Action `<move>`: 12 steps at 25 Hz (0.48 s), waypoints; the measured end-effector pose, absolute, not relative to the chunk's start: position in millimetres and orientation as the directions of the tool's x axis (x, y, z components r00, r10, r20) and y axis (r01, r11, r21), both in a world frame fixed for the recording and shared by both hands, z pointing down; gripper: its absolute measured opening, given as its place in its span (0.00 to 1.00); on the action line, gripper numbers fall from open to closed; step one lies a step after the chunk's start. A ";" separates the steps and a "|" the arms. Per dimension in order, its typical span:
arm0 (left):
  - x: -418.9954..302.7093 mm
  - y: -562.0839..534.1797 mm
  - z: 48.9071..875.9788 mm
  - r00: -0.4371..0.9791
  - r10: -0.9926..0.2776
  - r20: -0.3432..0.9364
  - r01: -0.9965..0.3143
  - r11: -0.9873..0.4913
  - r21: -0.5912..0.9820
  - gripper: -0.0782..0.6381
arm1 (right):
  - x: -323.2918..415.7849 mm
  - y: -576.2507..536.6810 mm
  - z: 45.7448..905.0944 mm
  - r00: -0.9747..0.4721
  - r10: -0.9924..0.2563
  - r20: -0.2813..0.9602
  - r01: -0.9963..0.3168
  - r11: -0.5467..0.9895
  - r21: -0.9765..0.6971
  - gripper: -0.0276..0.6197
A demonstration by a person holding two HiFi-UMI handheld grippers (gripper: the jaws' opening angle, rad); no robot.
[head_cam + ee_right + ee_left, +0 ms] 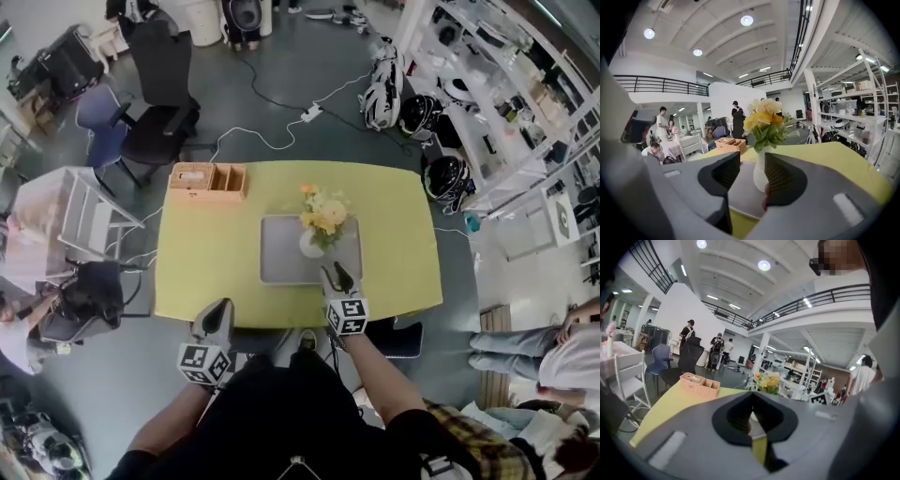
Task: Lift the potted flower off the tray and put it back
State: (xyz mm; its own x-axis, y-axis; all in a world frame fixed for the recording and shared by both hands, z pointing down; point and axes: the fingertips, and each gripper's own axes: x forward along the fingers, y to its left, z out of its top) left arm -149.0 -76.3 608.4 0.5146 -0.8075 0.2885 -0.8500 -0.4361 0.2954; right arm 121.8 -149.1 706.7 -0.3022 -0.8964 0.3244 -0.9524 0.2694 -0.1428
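Two grippers hang over the near edge of one yellow-green table (202, 272), each carrying one cube with black-and-white square markers. The left gripper (223, 307) sits by the near left part of that edge with its jaws together and nothing between them. The right gripper (336, 275) reaches over the near edge of the tray (281, 267); its jaws stand moderately apart. In the right gripper view the white vase shows in the gap ahead of them, and the pads do not touch it.

One grey tray lies at the middle of the table, a little toward the near edge. One potted flower (317, 230), yellow blooms with green leaves in a white vase, stands upright on the tray, near its middle and toward its far edge.

One wicker basket (208, 178) sits at the far left corner of the table, with one wide compartment and two narrow ones.

Beyond that corner stand two chairs on the floor, one black chair (159, 103) and one blue chair (101, 127). One white power strip (310, 113) with its cable lies on the floor past the far edge.

For print, only the square patterns on the cubes can be made out; other labels are too small to read.
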 end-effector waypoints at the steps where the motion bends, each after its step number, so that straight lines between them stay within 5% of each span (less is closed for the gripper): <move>1: -151.0 -75.6 610.4 0.504 -0.812 0.295 -0.856 -0.425 0.294 0.12 | 123.0 -156.4 714.1 -0.305 -0.893 0.330 -0.952 0.273 -0.142 0.31; 12: -162.1 -66.8 631.2 0.427 -0.833 0.351 -0.896 -0.336 0.292 0.12 | 126.1 -215.5 772.4 -0.308 -0.879 0.366 -0.952 0.281 -0.126 0.45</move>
